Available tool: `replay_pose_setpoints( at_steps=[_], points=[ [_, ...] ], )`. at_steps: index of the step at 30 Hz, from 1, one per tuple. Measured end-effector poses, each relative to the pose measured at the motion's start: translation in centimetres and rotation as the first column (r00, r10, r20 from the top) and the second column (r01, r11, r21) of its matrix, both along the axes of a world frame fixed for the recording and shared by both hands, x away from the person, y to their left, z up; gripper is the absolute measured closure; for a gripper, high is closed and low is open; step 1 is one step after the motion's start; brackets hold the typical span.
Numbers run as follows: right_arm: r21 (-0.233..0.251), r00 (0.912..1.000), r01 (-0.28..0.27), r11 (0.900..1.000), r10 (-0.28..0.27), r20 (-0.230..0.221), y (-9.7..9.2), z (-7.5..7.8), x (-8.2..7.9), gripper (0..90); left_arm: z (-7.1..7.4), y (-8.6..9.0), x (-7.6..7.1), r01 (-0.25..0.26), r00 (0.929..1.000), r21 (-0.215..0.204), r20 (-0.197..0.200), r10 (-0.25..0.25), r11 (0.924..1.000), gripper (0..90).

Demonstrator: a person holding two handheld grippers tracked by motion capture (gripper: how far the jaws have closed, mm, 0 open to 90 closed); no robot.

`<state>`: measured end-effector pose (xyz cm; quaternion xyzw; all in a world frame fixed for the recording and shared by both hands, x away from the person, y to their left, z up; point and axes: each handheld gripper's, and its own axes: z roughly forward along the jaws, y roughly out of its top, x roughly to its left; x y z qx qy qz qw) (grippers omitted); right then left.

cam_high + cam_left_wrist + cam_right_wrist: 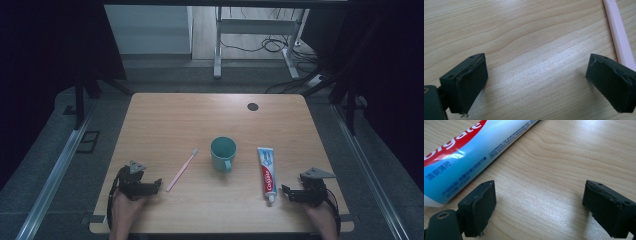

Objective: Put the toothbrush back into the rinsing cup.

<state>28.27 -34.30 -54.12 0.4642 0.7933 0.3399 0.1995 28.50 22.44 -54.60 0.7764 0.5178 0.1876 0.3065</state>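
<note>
a table [165, 115] of pale wood-grain laminate, smooth with a soft satin sheen, brightest between the jaws in both gripper views. the left gripper [536, 82] has matt black plastic jaws faced with dull rubbery pads, their edges slightly worn and rough. just beside its far jaw lies a toothbrush [620, 40] of smooth pale pink plastic, faintly translucent. the right gripper [539, 205] has the same matt black plastic and dull pads. next to its near jaw lies a toothpaste tube [461, 160] of glossy printed plastic in white, blue and red. ahead of both grippers stands a teal mug [223, 153], smooth and lightly glazed-looking.
</note>
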Motion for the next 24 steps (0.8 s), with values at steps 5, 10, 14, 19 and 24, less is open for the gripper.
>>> replay_pose_setpoints(
  at_steps=[5,10,14,19,24],
  points=[
    [-0.001,1.0000,-0.001,1.0000,0.001,0.001,0.00,-0.01,0.00,11.2,0.00,-0.02,0.06,0.000,1.0000,0.000,-0.003,0.000,1.0000,3.6],
    [0.000,1.0000,0.000,1.0000,0.000,0.000,0.01,0.00,0.00,11.2,0.00,-0.06,0.10,-0.001,1.0000,-0.001,-0.004,0.001,1.0000,3.3],
    [0.000,1.0000,0.000,1.0000,0.000,0.000,0.01,0.00,0.00,11.2,-0.01,-0.08,0.11,0.001,1.0000,-0.001,-0.005,-0.001,1.0000,3.0],
    [0.000,1.0000,0.001,1.0000,-0.001,0.000,0.01,0.00,0.00,11.2,-0.01,-0.09,0.11,0.002,1.0000,-0.001,-0.006,-0.002,1.0000,2.7],
    [0.000,1.0000,0.000,1.0000,0.000,0.000,0.01,0.00,0.00,11.2,0.01,-0.03,0.14,0.009,0.9999,-0.003,-0.005,-0.009,1.0000,3.0]
  ],
)
